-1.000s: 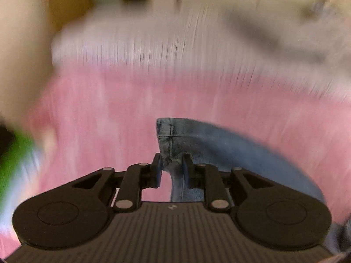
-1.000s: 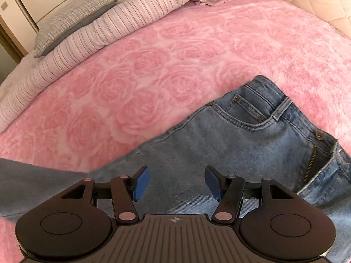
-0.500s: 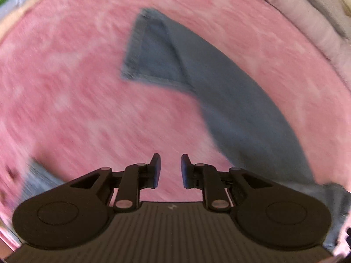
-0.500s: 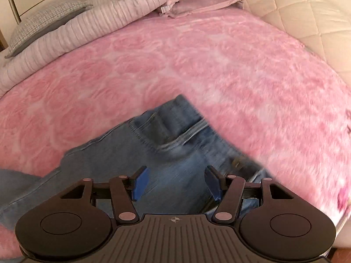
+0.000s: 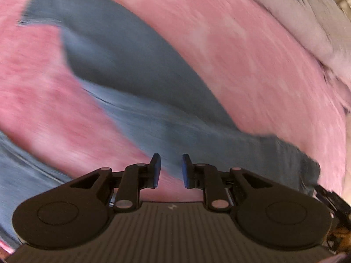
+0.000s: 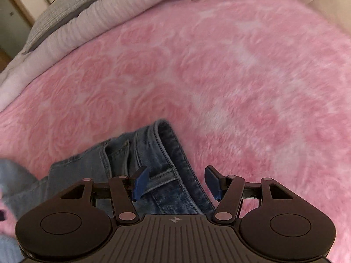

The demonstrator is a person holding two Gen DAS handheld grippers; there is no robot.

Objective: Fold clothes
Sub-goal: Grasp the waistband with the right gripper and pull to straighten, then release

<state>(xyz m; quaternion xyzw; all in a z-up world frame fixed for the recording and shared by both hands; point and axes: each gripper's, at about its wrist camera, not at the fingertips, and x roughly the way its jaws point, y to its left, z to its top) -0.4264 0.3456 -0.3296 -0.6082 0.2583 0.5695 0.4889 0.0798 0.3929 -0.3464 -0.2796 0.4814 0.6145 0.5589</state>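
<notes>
The jeans (image 6: 153, 164) lie sprawled on the fuzzy pink rose-pattern blanket (image 6: 219, 76), one leg (image 5: 131, 83) stretched out long, so folding looks barely started. Denim's thick, with a chunky seamed waistband. Left gripper (image 5: 169, 171) is slightly parted, holding nothing; right gripper (image 6: 175, 183) is wide apart over the waistband, empty too.

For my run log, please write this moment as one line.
task: fold clothes | jeans flat on pink blanket | left gripper open, empty | right gripper open over waistband, empty
</notes>
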